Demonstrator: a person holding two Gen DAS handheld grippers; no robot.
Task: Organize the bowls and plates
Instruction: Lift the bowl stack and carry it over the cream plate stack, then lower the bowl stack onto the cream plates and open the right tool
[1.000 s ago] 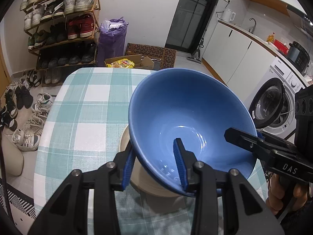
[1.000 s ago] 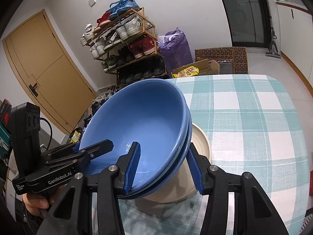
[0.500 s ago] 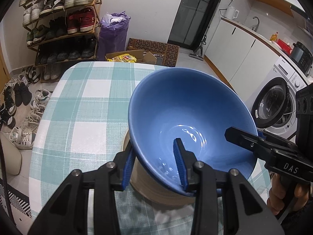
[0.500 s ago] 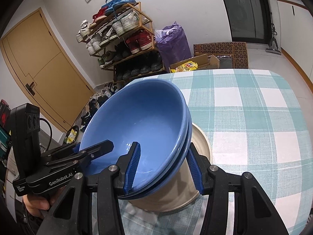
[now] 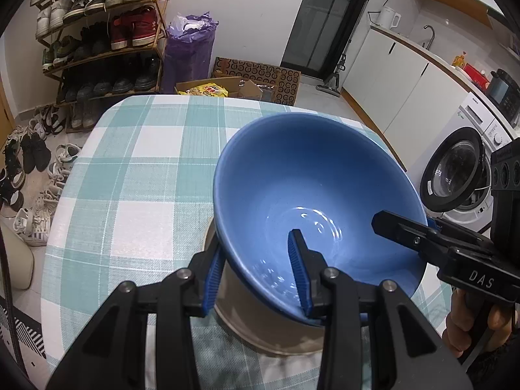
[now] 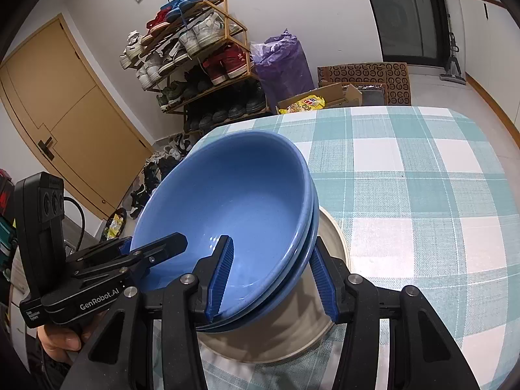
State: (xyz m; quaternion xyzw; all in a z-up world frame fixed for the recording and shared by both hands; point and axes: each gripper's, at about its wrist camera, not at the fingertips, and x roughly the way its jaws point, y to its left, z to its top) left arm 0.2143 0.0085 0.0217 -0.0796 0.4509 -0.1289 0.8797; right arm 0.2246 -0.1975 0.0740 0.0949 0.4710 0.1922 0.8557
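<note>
Surface: table [image 5: 156,175] is covered by a teal-and-white checked cloth.
Room: shoe rack [image 5: 97,32] and purple bag [image 5: 190,48] are seen beyond; washing machine [image 5: 461,169] is seen at right.
Bowls: two stacked blue bowls [image 6: 234,208] are held tilted over a cream plate [image 6: 334,247].
Left gripper [image 5: 256,276]: clamped on the bowl rim.
Right gripper [image 6: 273,279]: clamped across both rims.

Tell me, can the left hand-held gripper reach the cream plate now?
Probably not. The left hand-held gripper is already clamped on the blue bowls, as is the right hand-held gripper. The bowls hang over the cream plate and cover most of it.
</note>
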